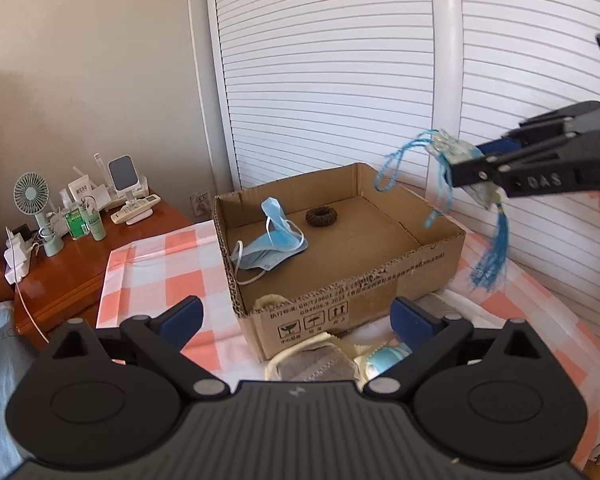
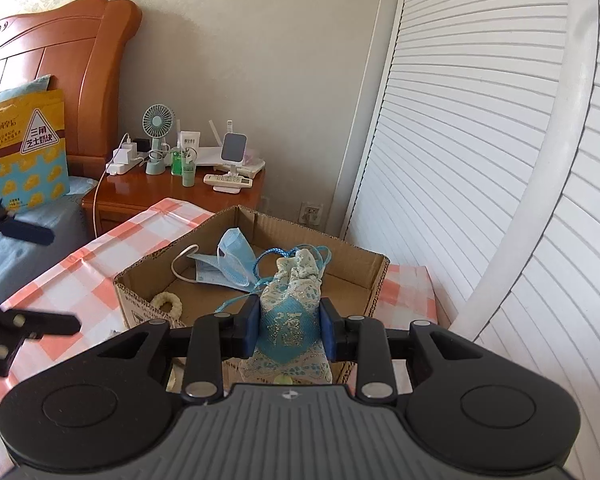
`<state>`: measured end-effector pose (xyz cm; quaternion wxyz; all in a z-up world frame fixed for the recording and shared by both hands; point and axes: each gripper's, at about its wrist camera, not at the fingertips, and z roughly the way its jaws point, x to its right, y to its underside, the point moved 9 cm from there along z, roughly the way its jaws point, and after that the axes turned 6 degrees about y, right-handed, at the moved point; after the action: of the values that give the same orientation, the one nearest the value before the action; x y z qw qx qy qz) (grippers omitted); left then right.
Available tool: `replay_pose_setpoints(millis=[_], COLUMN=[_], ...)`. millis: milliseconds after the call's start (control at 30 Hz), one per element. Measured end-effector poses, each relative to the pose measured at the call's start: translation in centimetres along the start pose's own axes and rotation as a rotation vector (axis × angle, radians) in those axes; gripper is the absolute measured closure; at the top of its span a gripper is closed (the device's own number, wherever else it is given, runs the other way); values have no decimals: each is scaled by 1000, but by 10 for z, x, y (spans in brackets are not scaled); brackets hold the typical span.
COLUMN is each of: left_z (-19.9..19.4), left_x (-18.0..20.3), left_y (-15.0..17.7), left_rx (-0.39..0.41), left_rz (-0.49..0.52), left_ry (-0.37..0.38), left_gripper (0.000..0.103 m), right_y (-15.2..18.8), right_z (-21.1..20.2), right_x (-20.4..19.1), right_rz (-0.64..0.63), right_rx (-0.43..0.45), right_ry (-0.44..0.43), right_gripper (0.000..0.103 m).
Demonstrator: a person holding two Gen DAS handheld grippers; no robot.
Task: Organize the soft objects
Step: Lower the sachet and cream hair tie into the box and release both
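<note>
While right hand-held gripper (image 2: 289,330) clamps sachet (image 2: 290,320), left hand-held gripper (image 1: 296,320) wide, tassel (image 1: 494,256) left-view only.

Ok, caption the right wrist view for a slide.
Right gripper holds a blue sachet above the box with a mask.

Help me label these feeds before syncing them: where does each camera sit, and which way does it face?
Left wrist: on the left tool, open, facing the cardboard box and louvred doors; the right tool enters from the right.
Right wrist: on the right tool, shut on a blue sachet, facing the box and nightstand; left tool's fingers at left edge.
Shared: box, blue face mask, sachet.
</note>
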<state>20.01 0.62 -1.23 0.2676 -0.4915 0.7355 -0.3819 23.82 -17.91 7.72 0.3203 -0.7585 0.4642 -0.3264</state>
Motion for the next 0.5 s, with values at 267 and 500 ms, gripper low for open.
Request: replay_pose_setpoints(millis=[267,500], left_z=[-19,-26], left_x=[13,12], left_y=[23,39], left_rx=[22,11], left_rz=[-28,-67], left_ry=[-3,-11], left_gripper=[3,3], right_y=[-46,-70], right_z=[45,94], right_x=[11,14], right_rz=[44,71], right_rx=[-8,-40], right_ry=[18,61], right_gripper=[68,56])
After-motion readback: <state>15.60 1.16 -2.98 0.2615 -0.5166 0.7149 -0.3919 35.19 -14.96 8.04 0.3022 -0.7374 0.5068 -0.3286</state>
